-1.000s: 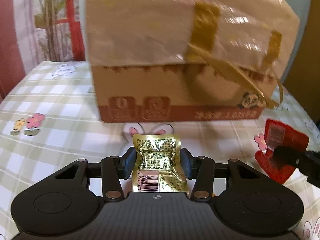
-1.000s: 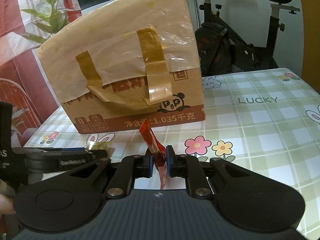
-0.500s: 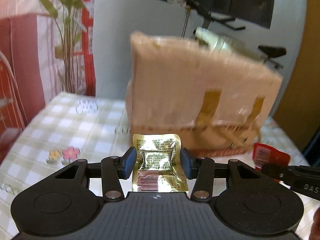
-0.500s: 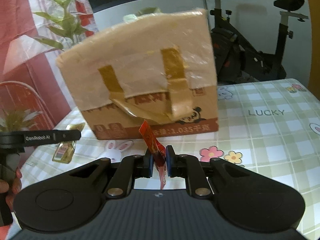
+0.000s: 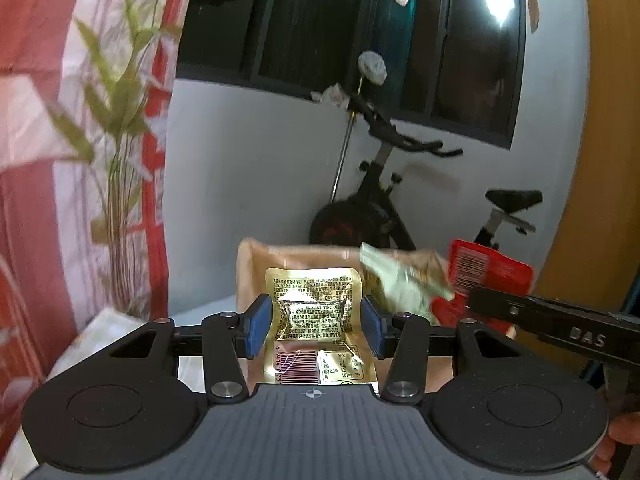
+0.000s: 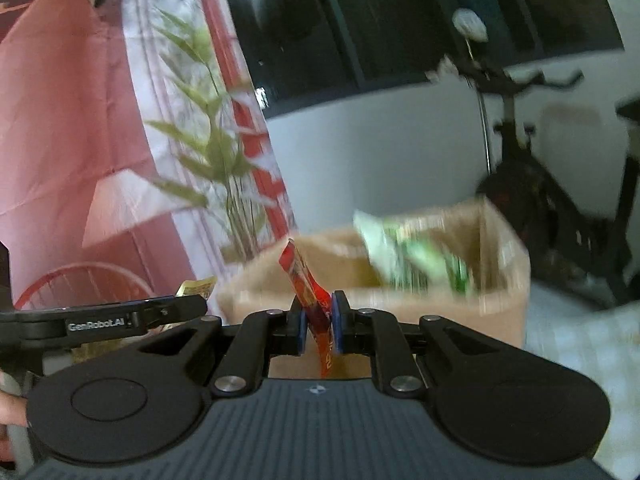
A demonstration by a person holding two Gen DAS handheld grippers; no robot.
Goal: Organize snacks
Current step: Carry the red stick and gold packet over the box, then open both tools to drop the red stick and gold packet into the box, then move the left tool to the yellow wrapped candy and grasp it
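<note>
Both hand-held grippers have risen since the earlier frames, from the foot of the taped brown cardboard box [image 6: 500,280] to the level of its open top. Left hand-held gripper [image 5: 313,326]: clenched on the flat gold foil snack packet [image 5: 314,312], held broadside with its long axis running fore and aft. Right hand-held gripper [image 6: 320,326]: pinched fully closed on the thin red snack sachet [image 6: 310,296], held edge-on with its long axis tilted upward.

The opening lies directly ahead of and slightly below both packets — the coming drop probably turns on clearing the near rim. The right gripper appears nearer.

Only the right wrist view shows the box interior and a green-and-white packet [image 6: 404,260]; the worktop [image 6: 580,344] is blurred there.
</note>
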